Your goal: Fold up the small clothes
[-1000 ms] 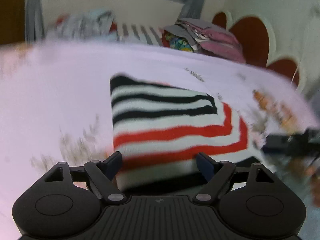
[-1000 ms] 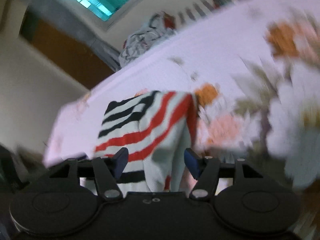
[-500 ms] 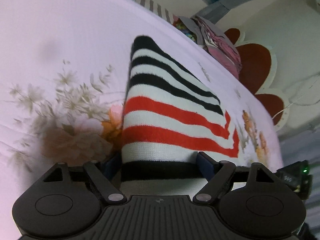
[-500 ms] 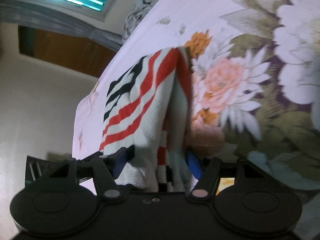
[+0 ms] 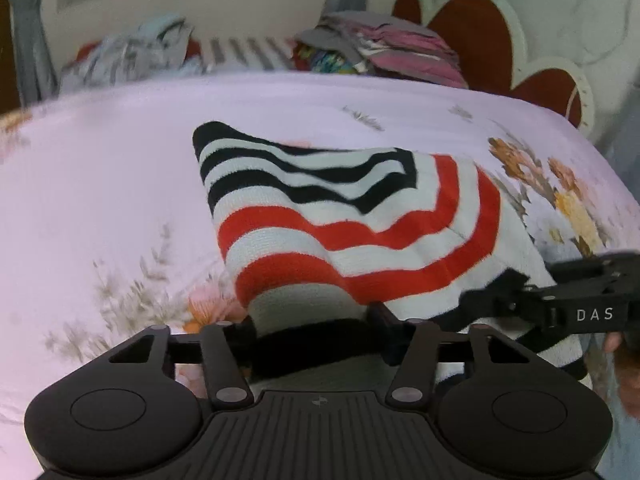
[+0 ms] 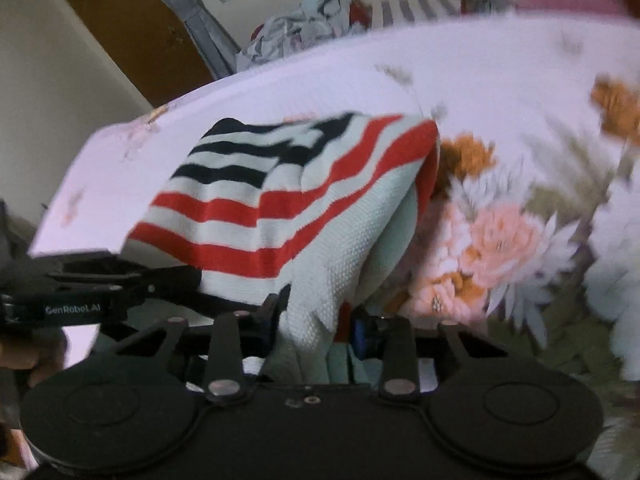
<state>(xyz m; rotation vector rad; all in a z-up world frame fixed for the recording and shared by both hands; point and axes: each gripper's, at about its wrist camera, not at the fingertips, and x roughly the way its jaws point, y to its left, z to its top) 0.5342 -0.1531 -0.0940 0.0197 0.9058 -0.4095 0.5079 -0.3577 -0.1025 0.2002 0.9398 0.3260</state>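
Striped sweater [image 5: 352, 216] lies mid-bed on the floral sheet [image 5: 100, 160] | my left gripper [image 5: 316, 336] has just closed on its black hem | my right gripper [image 6: 320, 320] has just closed on bunched white knit | hem runs between my tools, body extends away toward headboard [image 5: 472, 36]

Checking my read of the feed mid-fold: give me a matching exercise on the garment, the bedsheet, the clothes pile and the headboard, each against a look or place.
Things:
1. garment
2. bedsheet
3. clothes pile
4. headboard

Descriptions:
A. pale pink with flowers
B. red panels edged in cream
C. black, red and white stripes, in both grippers
D. folded, at the bed's far edge

Pairs: 1-C, 2-A, 3-D, 4-B
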